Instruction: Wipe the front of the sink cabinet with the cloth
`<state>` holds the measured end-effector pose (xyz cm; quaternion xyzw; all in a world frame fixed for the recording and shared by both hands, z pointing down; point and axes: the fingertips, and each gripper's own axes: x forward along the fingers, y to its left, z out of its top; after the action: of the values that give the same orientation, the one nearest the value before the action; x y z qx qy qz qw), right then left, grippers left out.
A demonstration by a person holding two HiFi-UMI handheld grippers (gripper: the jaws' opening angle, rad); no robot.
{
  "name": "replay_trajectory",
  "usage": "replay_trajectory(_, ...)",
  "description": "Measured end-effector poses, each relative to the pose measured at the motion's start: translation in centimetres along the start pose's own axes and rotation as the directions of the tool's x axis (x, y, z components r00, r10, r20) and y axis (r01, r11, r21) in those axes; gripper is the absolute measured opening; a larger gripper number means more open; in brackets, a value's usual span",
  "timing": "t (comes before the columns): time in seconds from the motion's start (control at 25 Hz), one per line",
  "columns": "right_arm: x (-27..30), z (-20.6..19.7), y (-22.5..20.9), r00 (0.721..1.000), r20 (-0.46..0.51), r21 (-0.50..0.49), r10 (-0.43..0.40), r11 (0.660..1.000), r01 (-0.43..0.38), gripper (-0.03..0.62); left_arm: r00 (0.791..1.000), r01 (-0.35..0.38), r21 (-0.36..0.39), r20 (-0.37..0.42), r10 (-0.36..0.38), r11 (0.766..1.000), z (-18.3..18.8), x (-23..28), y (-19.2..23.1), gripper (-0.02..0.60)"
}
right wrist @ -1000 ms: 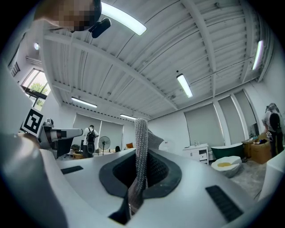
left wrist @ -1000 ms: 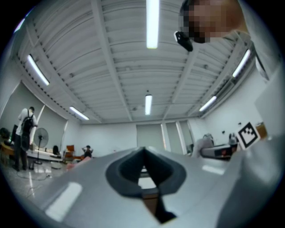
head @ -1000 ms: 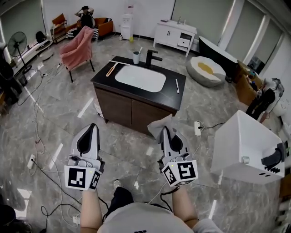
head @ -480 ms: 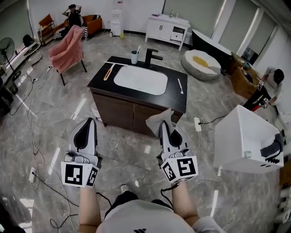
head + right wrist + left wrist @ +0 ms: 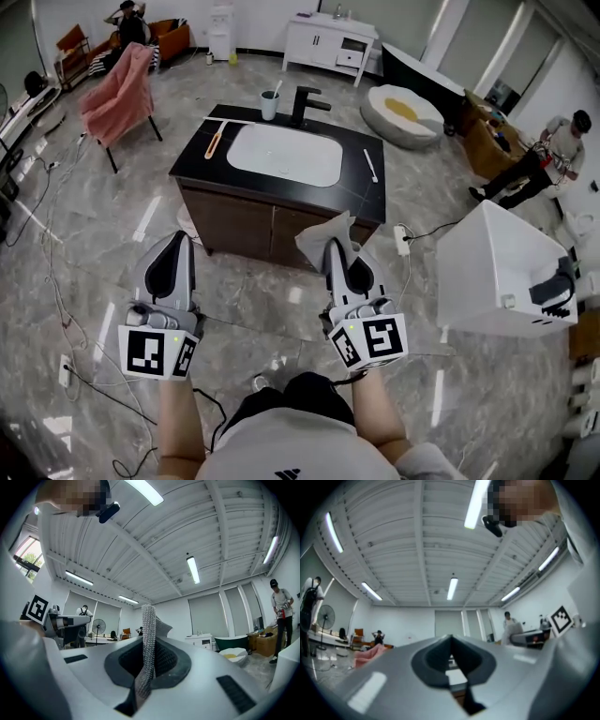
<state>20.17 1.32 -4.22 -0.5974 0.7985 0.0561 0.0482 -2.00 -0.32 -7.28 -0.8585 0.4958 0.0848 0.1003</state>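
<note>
While L hand-held gripper [image 5: 178,238] sits clenched & empty, R hand-held gripper [image 5: 335,247] pinches cloth [image 5: 316,240] near sink cabinet [image 5: 234,220].

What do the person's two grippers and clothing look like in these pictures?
Both the left gripper and right gripper are light grey tapered shells with a dark oval recess; each carries a white cube with black square markers. No sleeves cover the forearms; the top is pale grey.
</note>
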Motion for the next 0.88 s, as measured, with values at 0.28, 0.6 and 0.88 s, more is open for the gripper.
replay_trajectory(0.28,0.8,-0.6,0.0,1.0,-0.015,0.0,-0.013,1.0,0.013,0.008,1.0,0.016,-0.007,-0.005,-0.016,1.0,-0.7,0.5,0.5,0.005)
replay_trajectory(0.6,3.1,-2.7,-0.3,0.999,-0.05,0.01,-0.001,1.0,0.001,0.008,0.999,0.007,-0.012,-0.045,-0.007,1.0,-3.0,2.1,1.7,0.005)
replay_trajectory(0.88,6.7,-3.9,-2.4,0.998,-0.065,0.034,0.012,0.999,-0.01,0.008,0.998,0.002,-0.016,-0.063,-0.003,1.0,-4.4,5.7,2.2,0.005)
